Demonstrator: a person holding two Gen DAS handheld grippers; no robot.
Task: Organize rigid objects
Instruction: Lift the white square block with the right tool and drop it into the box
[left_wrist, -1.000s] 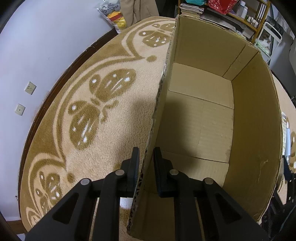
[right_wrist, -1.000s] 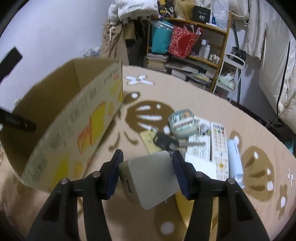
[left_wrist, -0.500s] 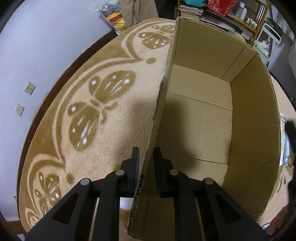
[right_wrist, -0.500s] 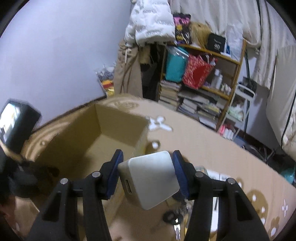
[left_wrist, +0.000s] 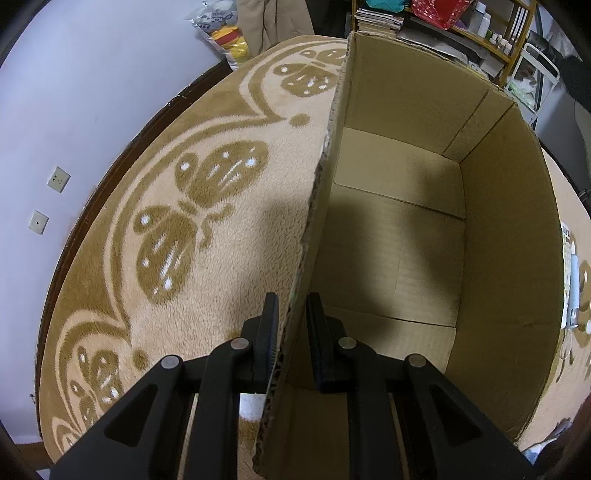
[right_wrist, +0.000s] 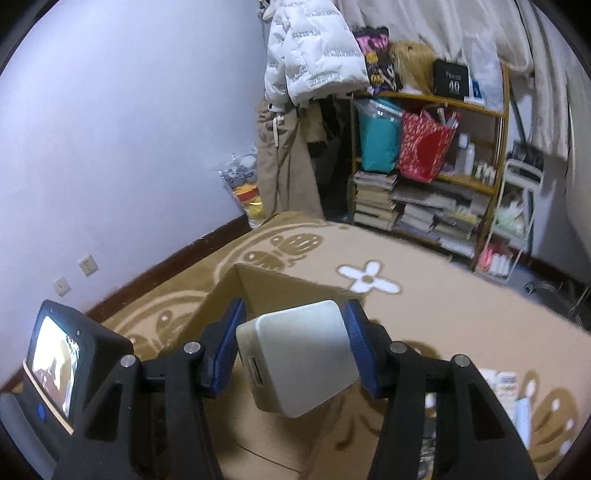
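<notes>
The white charger block (right_wrist: 299, 356) is held between the blue pads of the right gripper (right_wrist: 295, 350), raised above the open cardboard box (left_wrist: 406, 240), which is seen to be empty inside. The box's near wall is pinched by the narrowly closed jaws of the left gripper (left_wrist: 291, 332), so the box is steadied on the rug.

For the step in hand, judged to be the drop into the box, the block is best carried fully past the rim and lowered toward the box floor before the pads are parted; a release from height could make it bounce or tip against a wall. The hold on the wall should be kept until the block is at rest, since the light box could otherwise be nudged along the pile.

The surface is a thick tan rug (left_wrist: 221, 229) with brown butterfly shapes, soft and slightly uneven. Around it are seen a pale wall with two sockets, a crowded wooden shelf (right_wrist: 436, 173) with books and bags, and a white jacket (right_wrist: 314, 59) hung above it.
</notes>
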